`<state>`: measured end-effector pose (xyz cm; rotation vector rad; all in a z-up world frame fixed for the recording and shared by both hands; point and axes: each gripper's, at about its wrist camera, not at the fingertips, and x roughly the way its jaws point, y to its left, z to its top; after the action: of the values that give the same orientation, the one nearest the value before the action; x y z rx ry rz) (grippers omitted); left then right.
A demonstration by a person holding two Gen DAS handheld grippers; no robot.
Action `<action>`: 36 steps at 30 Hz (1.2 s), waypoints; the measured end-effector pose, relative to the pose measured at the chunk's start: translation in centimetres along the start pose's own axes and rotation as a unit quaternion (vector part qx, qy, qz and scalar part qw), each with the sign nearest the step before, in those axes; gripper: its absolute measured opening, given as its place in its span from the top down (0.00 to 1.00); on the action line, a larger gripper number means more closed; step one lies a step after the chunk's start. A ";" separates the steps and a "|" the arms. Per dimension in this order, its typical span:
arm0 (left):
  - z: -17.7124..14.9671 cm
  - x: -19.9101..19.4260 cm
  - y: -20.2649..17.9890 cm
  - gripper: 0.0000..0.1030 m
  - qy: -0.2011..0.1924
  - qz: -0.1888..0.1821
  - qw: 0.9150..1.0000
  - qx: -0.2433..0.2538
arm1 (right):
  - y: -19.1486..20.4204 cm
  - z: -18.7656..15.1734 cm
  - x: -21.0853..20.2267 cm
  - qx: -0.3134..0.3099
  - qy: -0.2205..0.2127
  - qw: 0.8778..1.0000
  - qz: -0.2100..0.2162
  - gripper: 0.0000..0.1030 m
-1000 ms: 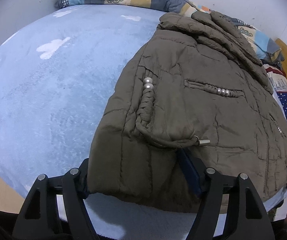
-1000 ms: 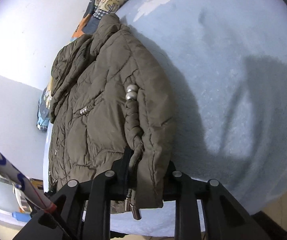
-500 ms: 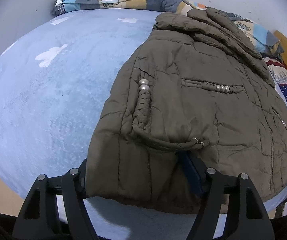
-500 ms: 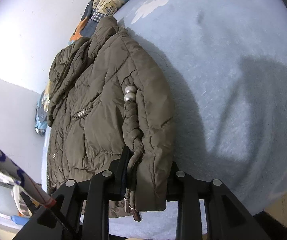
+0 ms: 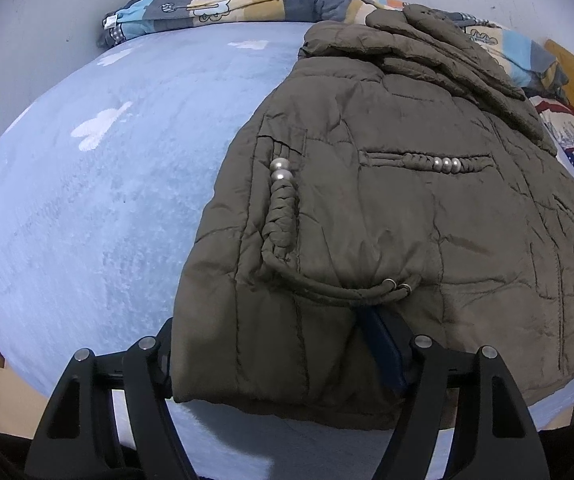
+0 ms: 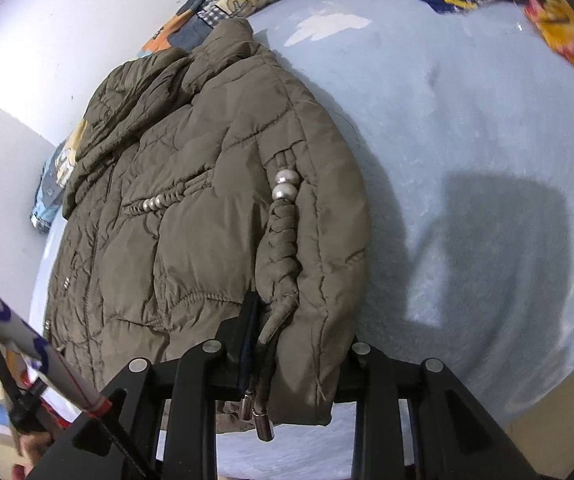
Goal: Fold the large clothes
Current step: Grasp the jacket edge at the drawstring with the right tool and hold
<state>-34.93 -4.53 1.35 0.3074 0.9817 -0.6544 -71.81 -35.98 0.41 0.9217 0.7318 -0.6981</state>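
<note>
Olive padded jacket (image 5: 407, 208) flat on blue bed (image 5: 107, 200), one side apparently folded in. Left claw (image 5: 283, 360) and right claw (image 6: 287, 356) both clamped on near hem edge. Cross-folds apparently remaining.

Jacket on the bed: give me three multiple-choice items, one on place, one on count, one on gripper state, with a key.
1. Where does the jacket lie?
A. on the pale blue blanket
B. on a wooden floor
C. on a chair

2. How many silver beads top the braided cord by the sleeve?
A. five
B. two
C. none

3. What is the right hand-held gripper doing?
A. hanging open above the bed
B. clamping a pillow
C. shut on the jacket hem

Key: A, blanket shows around the jacket; B, two beads stacked; C, fabric pinched between its fingers.
</note>
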 end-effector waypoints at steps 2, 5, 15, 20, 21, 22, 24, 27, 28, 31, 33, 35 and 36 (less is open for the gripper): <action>0.0 0.0 -0.2 0.26 -0.001 0.008 1.000 0.002 | 0.3 0.0 0.0 -0.010 -0.002 1.000 -0.008 0.74; -0.1 0.0 -0.2 0.25 -0.005 0.011 1.000 0.000 | 0.7 -0.1 -0.1 -0.021 -0.004 1.000 -0.017 0.75; -0.2 -1.4 -1.6 0.68 -0.042 0.028 0.998 0.046 | 2.7 -0.5 -1.1 -0.067 -0.037 0.996 -0.054 0.83; 0.0 -2.6 -1.2 0.78 -0.060 0.012 0.997 0.041 | 3.0 -0.6 -2.9 -0.062 -0.066 0.995 -0.041 0.85; 0.0 -2.8 -1.2 0.79 -0.063 0.012 0.997 0.043 | 3.1 -0.7 -3.2 -0.063 -0.072 0.995 -0.041 0.86; 0.1 -2.9 -1.2 0.79 -0.065 0.012 0.997 0.045 | 3.2 -0.7 -3.4 -0.065 -0.076 0.994 -0.042 0.86; 0.2 -3.0 -1.2 0.79 -0.068 0.009 0.997 0.044 | 3.5 -0.8 -3.5 -0.070 -0.079 0.993 -0.043 0.86; 0.2 -3.1 -1.2 0.80 -0.069 0.009 0.997 0.044 | 3.4 -0.8 -3.5 -0.067 -0.079 0.994 -0.041 0.86; 0.2 -3.2 -1.2 0.80 -0.069 0.011 0.996 0.047 | 3.4 -0.7 -3.5 -0.066 -0.079 0.994 -0.040 0.86; 0.3 -3.4 -1.4 0.80 -0.075 0.017 0.996 0.052 | 3.2 -0.6 -3.7 -0.062 -0.081 0.994 -0.033 0.86; 0.2 -3.7 -1.5 0.80 -0.081 0.022 0.995 0.055 | 3.1 -0.6 -3.9 -0.061 -0.086 0.994 -0.030 0.86; 0.1 -3.9 -1.7 0.80 -0.088 0.030 0.994 0.062 | 3.3 -0.6 -4.1 -0.065 -0.091 0.993 -0.030 0.86; 0.1 -3.9 -1.9 0.80 -0.090 0.033 0.993 0.064 | 3.4 -0.6 -4.2 -0.068 -0.093 0.993 -0.031 0.86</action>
<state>-37.66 -4.60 4.80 0.3855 0.7548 -0.6747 -71.61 -33.05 5.00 0.7017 0.6357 -0.7684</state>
